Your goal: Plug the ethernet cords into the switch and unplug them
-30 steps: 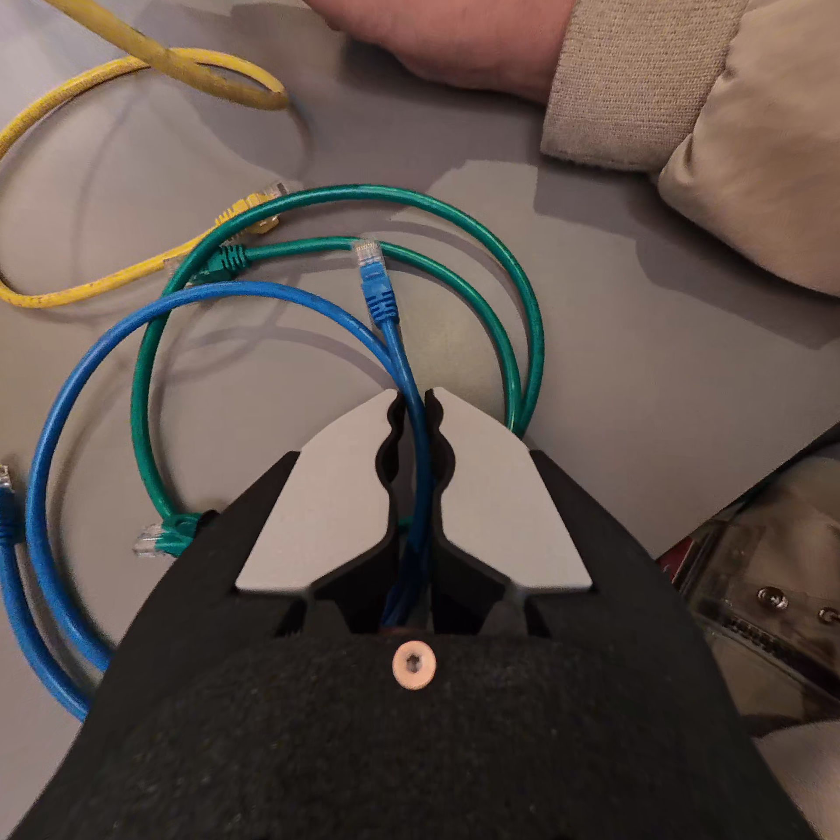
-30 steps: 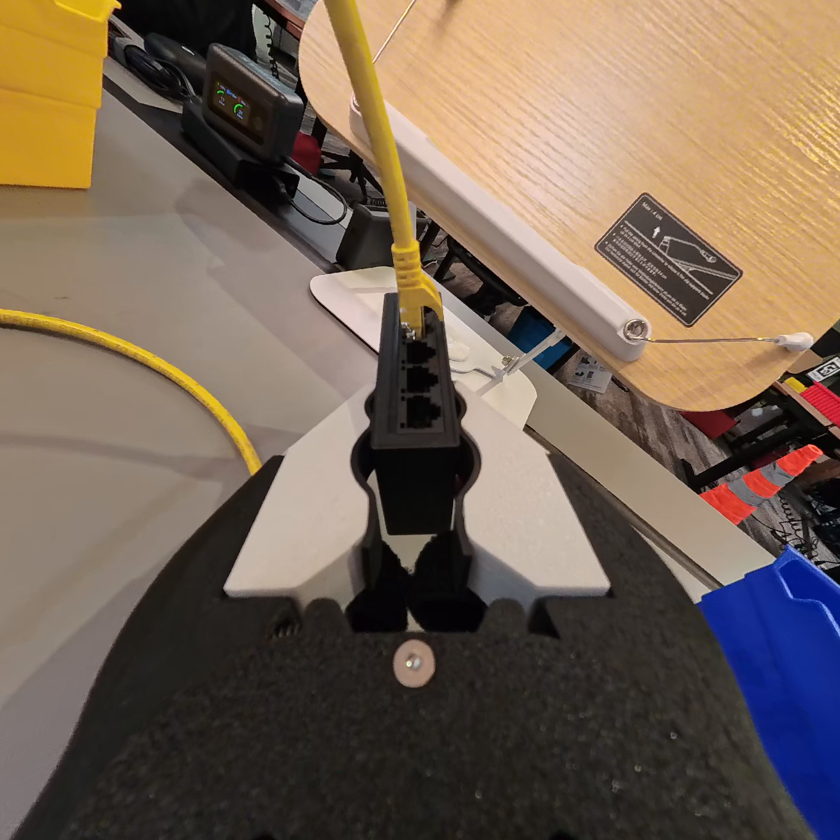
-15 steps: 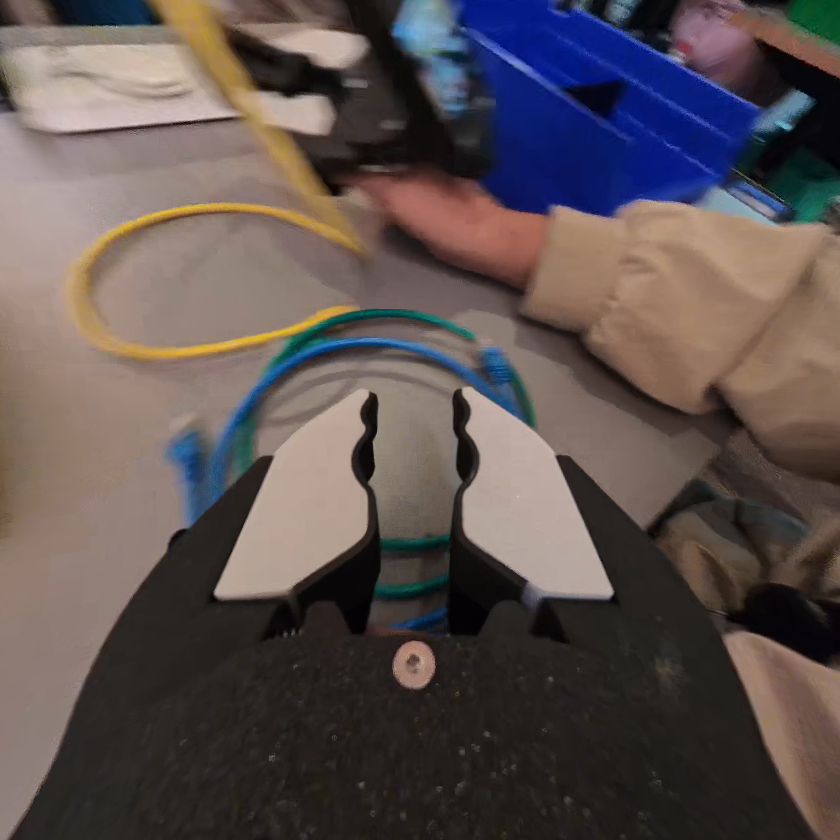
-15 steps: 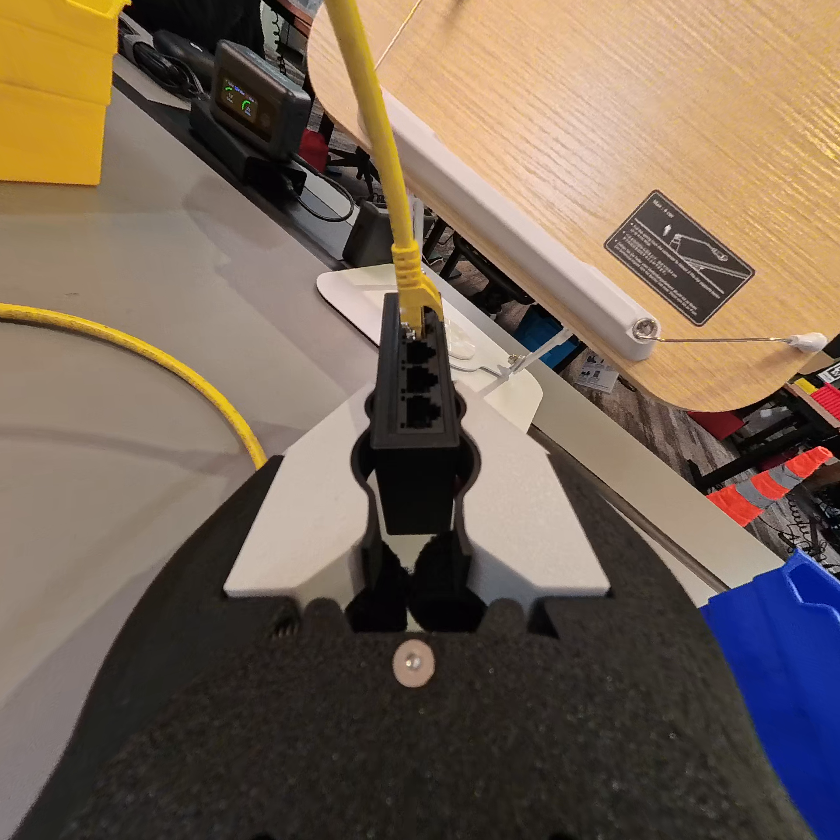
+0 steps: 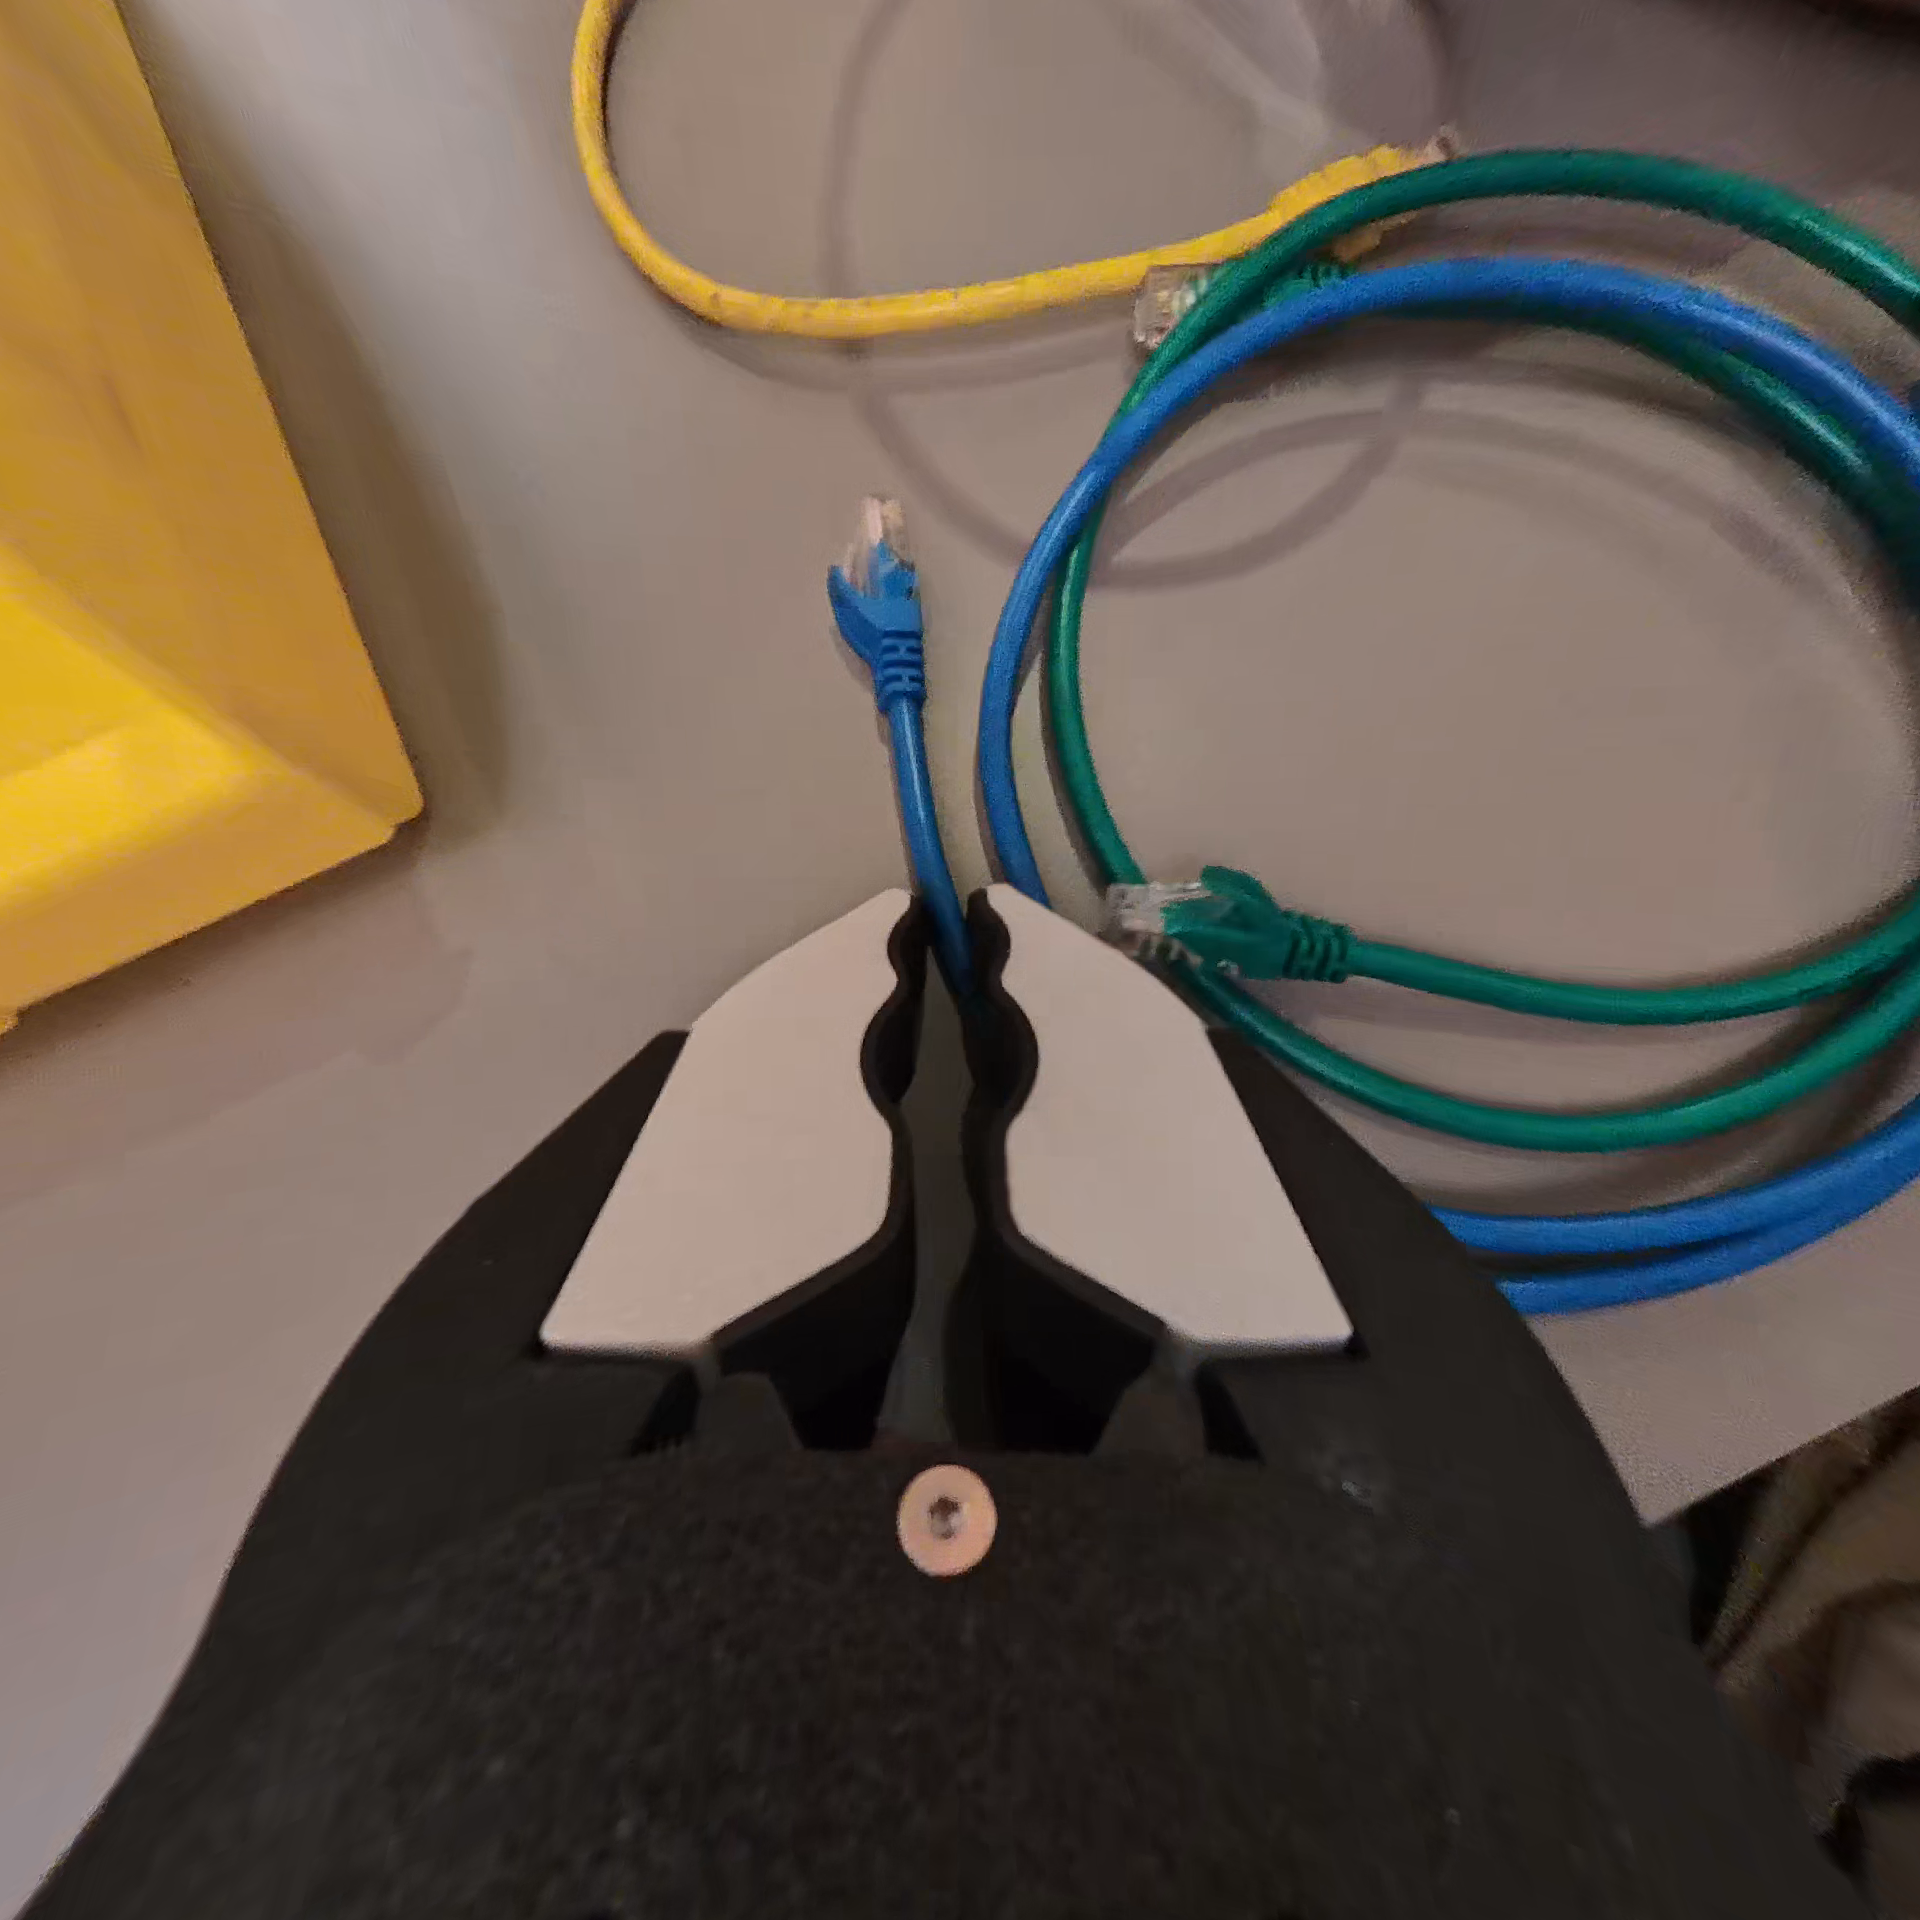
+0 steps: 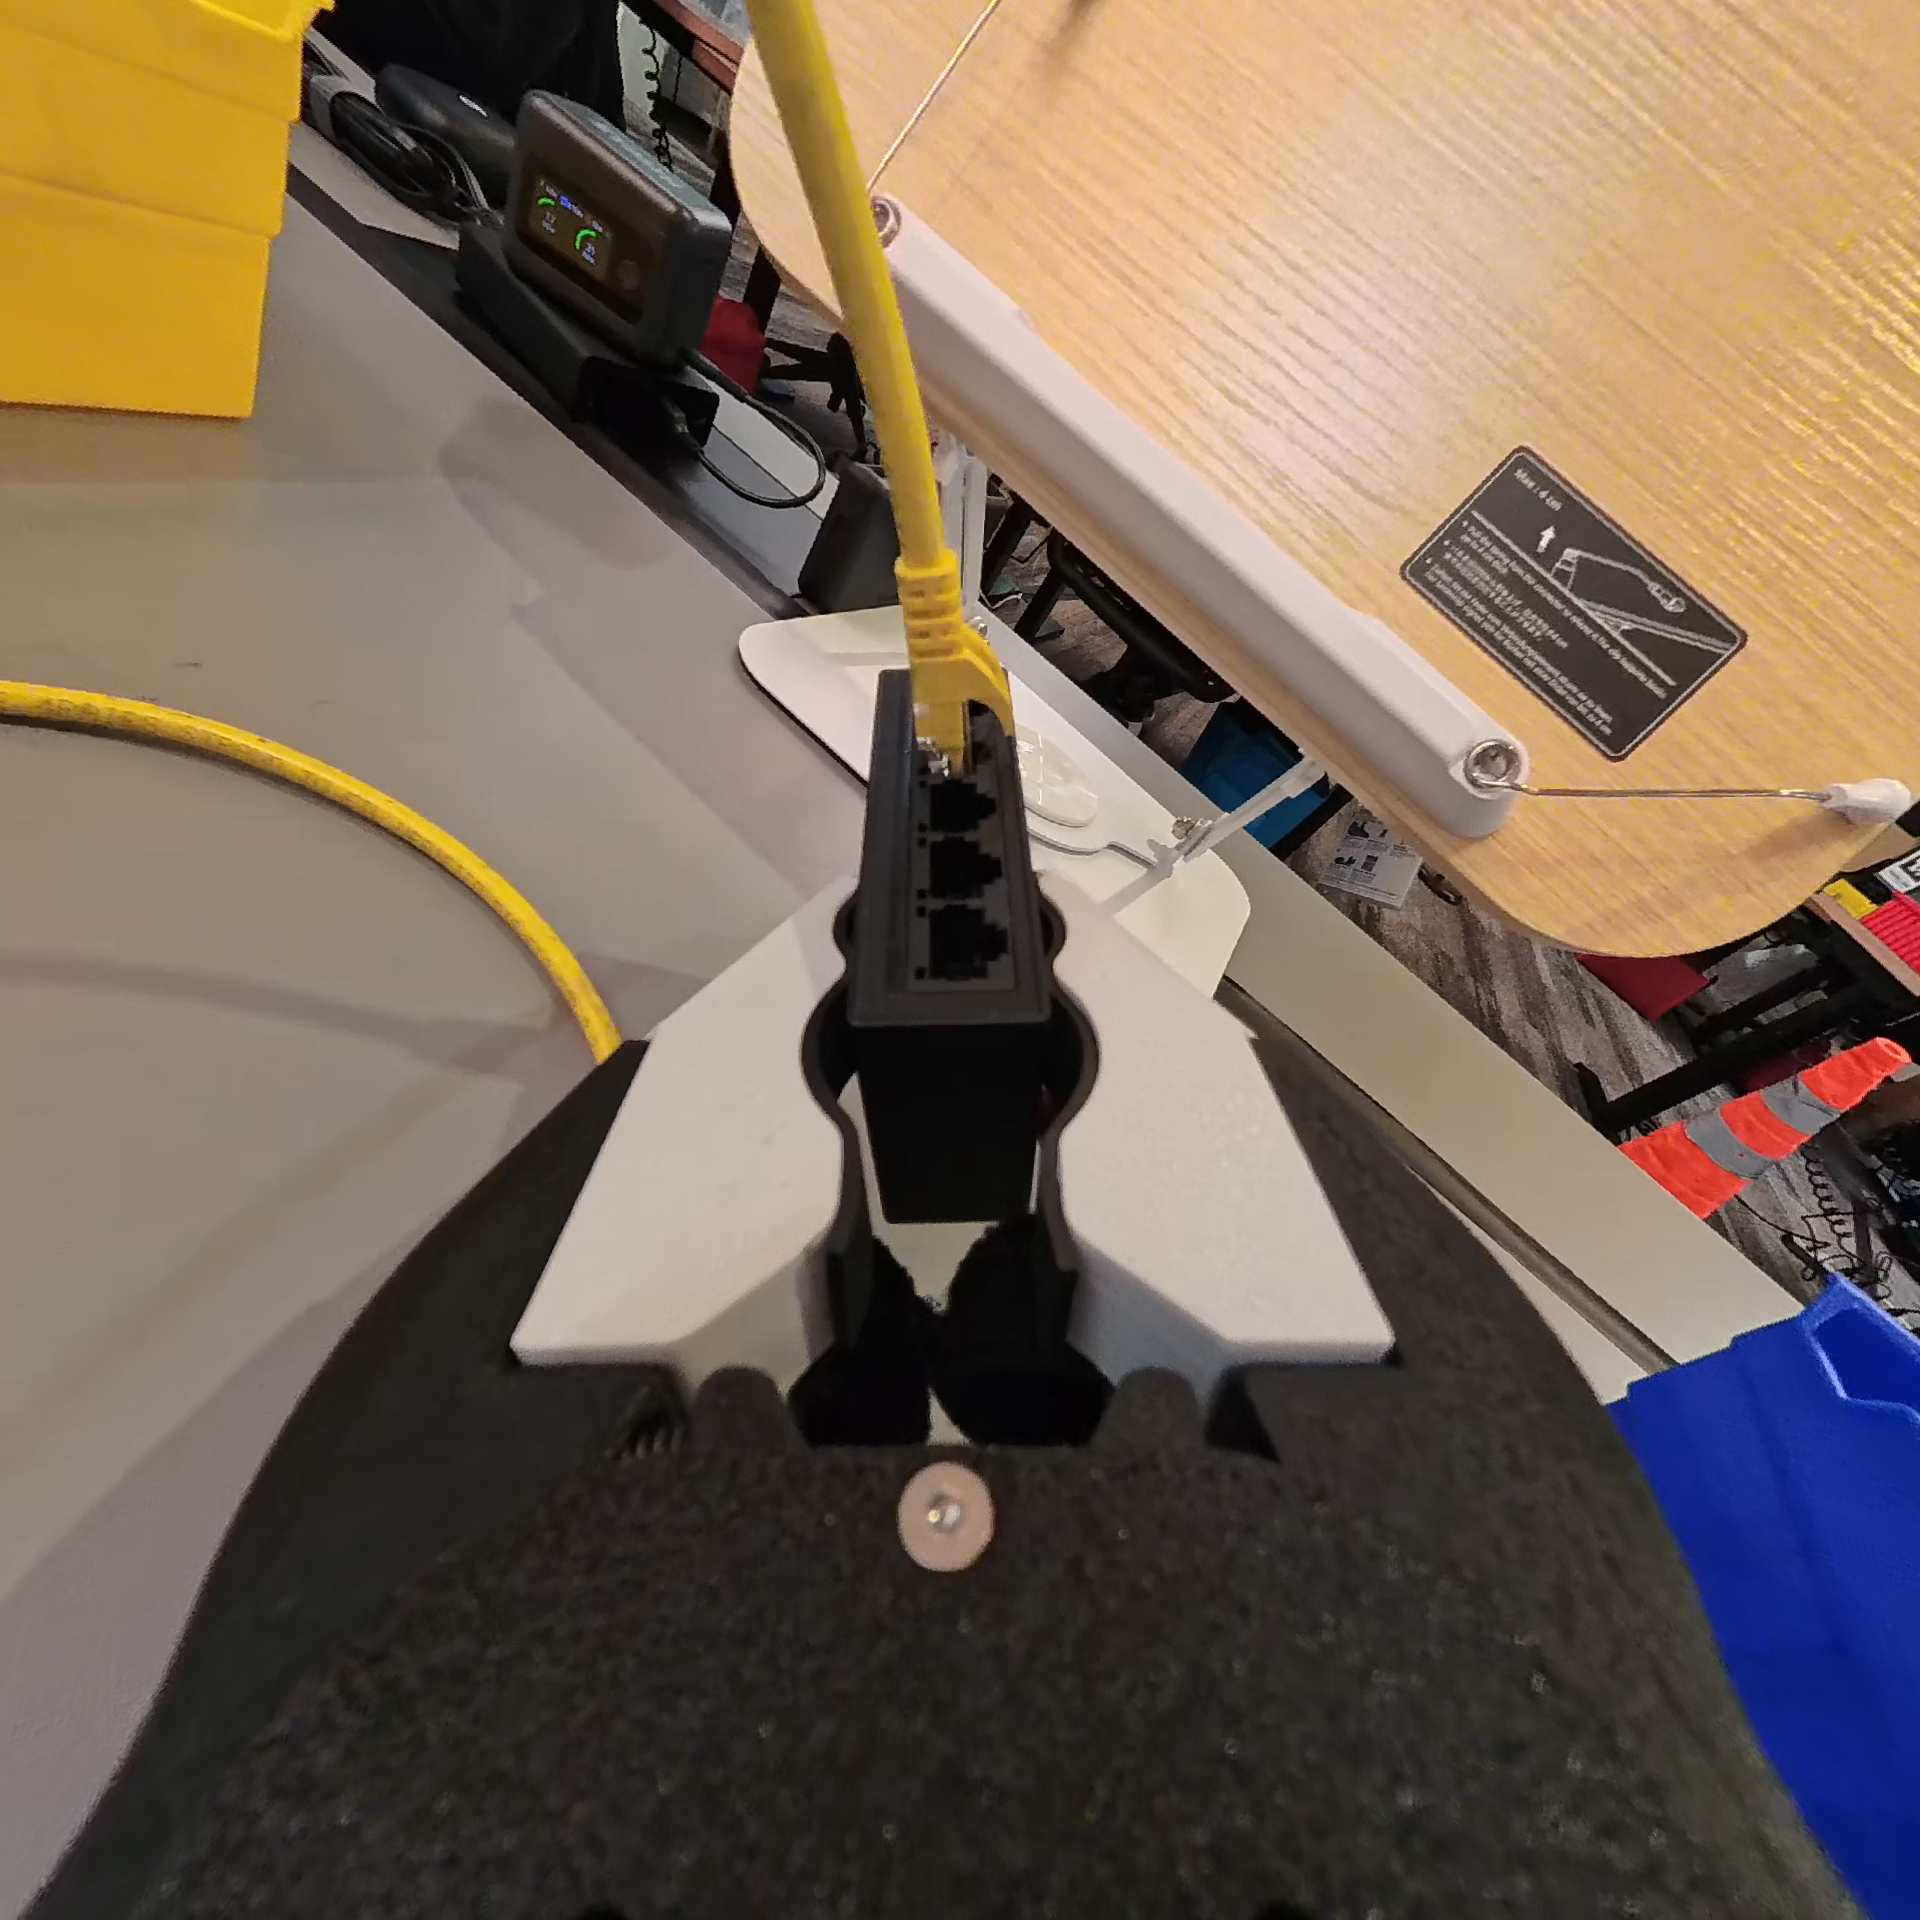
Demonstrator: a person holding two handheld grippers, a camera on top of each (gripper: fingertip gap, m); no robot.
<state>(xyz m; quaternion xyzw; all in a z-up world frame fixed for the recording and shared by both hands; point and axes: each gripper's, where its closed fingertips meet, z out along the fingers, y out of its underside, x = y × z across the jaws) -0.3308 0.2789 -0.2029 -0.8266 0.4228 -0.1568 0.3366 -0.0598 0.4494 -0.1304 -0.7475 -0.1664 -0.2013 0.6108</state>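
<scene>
Left wrist view: grey desk (image 5: 623,935) under me, with a yellow bin (image 5: 156,623) at the left edge; its inside is out of sight. Right wrist view adds a stack of yellow bins (image 6: 125,208) far left and one blue bin (image 6: 1787,1558) at the right, contents not visible either. A tilted wooden tabletop (image 6: 1455,312) stands past the desk edge.

Cords counted on the desk, left wrist view: three. One blue cord (image 5: 1351,312) and one green cord (image 5: 1558,197) lie coiled together at the right; one yellow cord (image 5: 883,307) curves above them.

My left gripper (image 5: 943,914) has its jaws pinched together on the blue cord just behind its plug (image 5: 881,603), which sticks out forward, clear of the desk.

My right gripper (image 6: 948,914) has its jaws clamped on the black switch (image 6: 951,1091), held upright. Ports showing empty: three. One yellow plug (image 6: 951,665) sits in the farthest port.
</scene>
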